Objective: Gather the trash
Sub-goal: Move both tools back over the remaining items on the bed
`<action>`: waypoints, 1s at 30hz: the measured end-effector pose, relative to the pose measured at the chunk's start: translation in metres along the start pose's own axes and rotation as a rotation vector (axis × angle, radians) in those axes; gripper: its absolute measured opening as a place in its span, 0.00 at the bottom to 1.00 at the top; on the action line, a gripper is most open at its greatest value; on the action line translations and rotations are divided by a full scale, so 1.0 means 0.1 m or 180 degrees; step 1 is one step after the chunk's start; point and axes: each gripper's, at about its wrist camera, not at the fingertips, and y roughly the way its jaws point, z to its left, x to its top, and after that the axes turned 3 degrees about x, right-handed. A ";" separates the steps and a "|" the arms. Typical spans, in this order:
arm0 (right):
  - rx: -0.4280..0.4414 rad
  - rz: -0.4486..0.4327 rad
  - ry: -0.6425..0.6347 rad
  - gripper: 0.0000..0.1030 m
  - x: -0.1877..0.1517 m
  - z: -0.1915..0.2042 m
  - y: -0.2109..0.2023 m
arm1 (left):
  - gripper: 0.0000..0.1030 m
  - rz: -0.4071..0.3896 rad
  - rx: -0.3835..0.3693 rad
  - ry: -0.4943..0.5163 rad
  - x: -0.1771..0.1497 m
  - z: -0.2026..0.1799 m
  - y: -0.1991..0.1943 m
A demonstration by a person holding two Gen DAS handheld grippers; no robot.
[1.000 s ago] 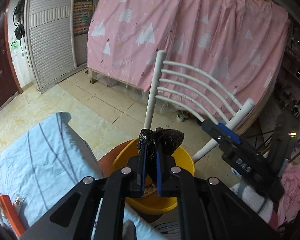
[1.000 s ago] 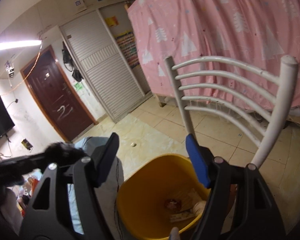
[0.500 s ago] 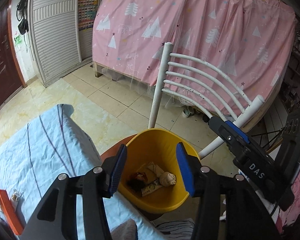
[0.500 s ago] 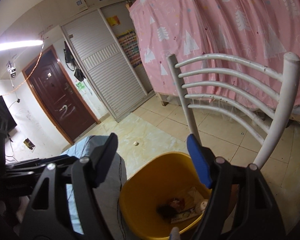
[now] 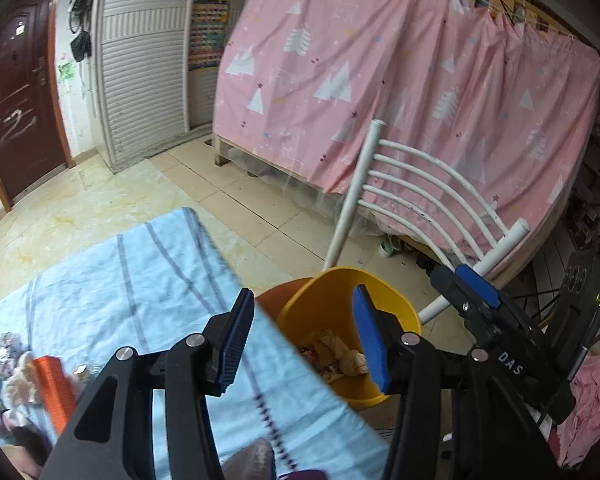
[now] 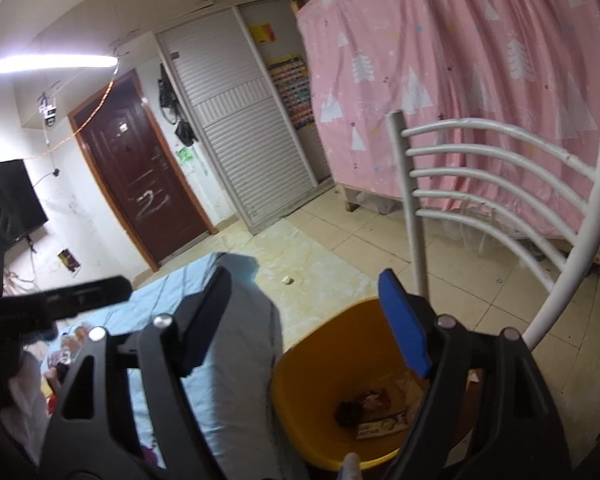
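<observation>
Left wrist view: the left claw [image 5: 300, 336] stands open and empty over the corner of a table [image 5: 148, 276] covered in pale blue striped cloth. Its jaws have just been opening, with nothing now between them. Just past that corner sits a yellow bin [image 5: 400, 312] holding wrappers and crumpled trash [image 5: 350, 360]. More trash [image 5: 56, 388], including an orange piece, lies blurred at the table's left edge. The next step is probably to swing back there, so approach low and take one piece at a time. A white chair [image 5: 432, 196] stands behind the bin, on a tiled floor, before a pink curtain [image 5: 400, 80].

Right wrist view: the right claw [image 6: 304, 316] is also open and empty, jaws just widened, hanging over the bin's [image 6: 300, 364] rim. A dark lump [image 6: 350, 412] and a wrapper lie on the bin's bottom. Beyond are a brown door [image 6: 140, 176] and a shuttered wardrobe.
</observation>
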 end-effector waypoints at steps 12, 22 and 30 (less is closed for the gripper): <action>0.0265 0.0217 -0.0291 0.72 -0.14 0.72 0.15 | 0.47 -0.0225 0.0369 -0.0269 -0.15 0.90 -0.59; 0.0473 0.0441 -0.0644 0.77 -0.24 1.43 0.35 | 0.52 -0.0356 0.0713 -0.0487 -0.39 1.69 -1.04; 0.0694 0.0738 -0.0928 0.78 -0.48 2.07 0.56 | 0.54 -0.0267 0.0960 -0.0763 -0.69 2.42 -1.22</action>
